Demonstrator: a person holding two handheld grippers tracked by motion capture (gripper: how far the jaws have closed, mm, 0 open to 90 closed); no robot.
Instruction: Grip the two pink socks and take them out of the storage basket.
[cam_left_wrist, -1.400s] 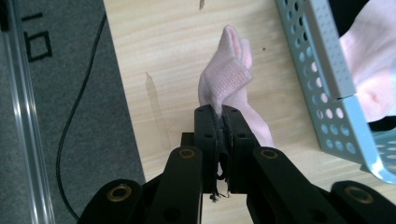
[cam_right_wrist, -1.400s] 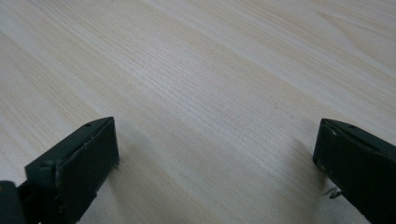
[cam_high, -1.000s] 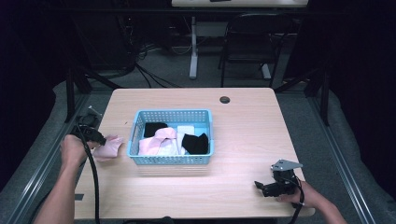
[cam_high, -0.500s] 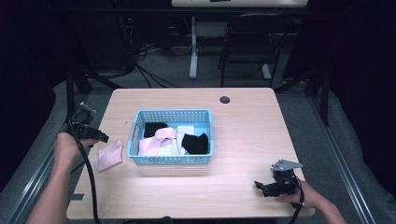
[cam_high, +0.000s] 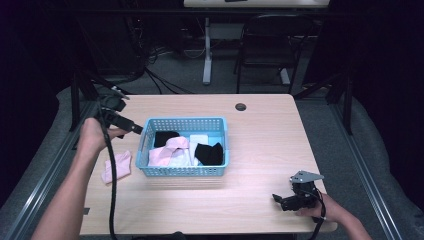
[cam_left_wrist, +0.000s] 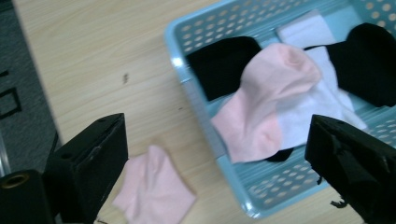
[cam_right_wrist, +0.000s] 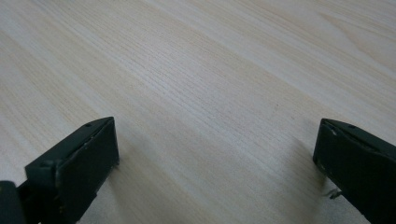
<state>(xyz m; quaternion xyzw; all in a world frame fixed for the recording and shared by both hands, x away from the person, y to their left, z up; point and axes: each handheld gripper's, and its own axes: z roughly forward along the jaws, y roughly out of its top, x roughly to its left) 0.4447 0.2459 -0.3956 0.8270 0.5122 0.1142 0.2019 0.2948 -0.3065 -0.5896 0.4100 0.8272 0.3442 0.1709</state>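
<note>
Left gripper (cam_high: 131, 128) risen toward basket (cam_high: 185, 171); pink sock (cam_left_wrist: 154, 191) dropped.

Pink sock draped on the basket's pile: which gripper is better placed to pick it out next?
Left. The left gripper hangs open at the basket by the pink sock. The right gripper sits open over bare table near the front edge, well away.
</note>
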